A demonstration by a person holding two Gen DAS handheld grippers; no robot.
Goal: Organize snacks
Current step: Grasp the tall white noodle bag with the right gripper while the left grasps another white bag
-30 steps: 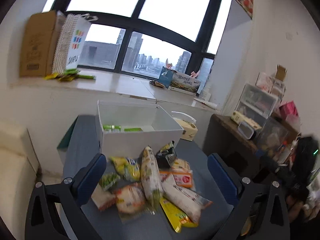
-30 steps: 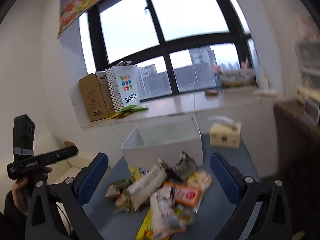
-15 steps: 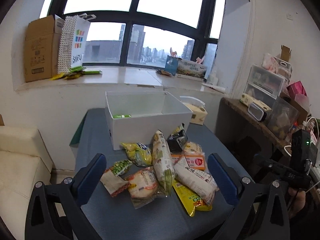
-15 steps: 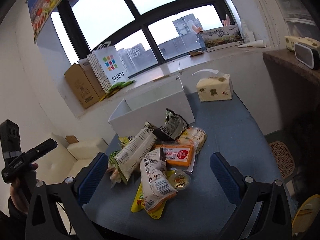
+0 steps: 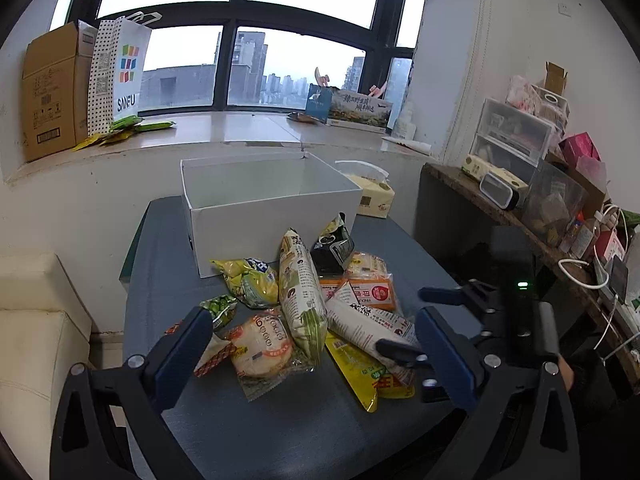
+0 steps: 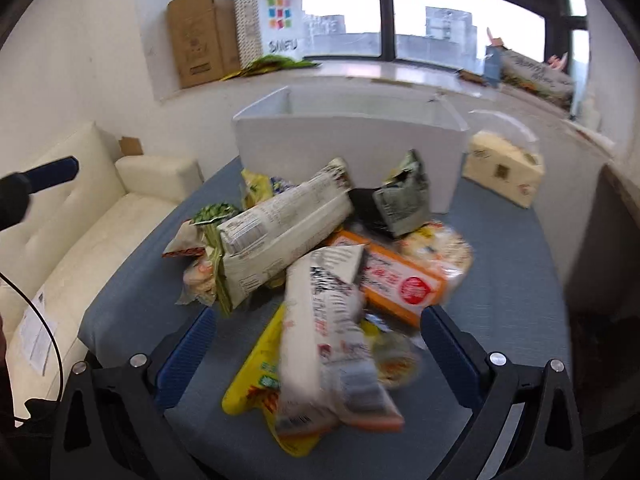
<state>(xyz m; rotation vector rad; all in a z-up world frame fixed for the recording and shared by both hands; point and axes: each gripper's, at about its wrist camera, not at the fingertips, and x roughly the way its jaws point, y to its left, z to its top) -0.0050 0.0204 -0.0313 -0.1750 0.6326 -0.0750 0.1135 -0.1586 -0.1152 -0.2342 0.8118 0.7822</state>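
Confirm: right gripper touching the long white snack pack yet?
Cannot tell. In the right wrist view the right gripper is open, its fingers straddling the long white snack pack, but motion blur hides the pad edges; the left wrist view doesn't settle it either.

Tissue box [image 5: 372, 196] on table [image 5: 160, 280]; cream sofa [image 6: 80, 232] beside.
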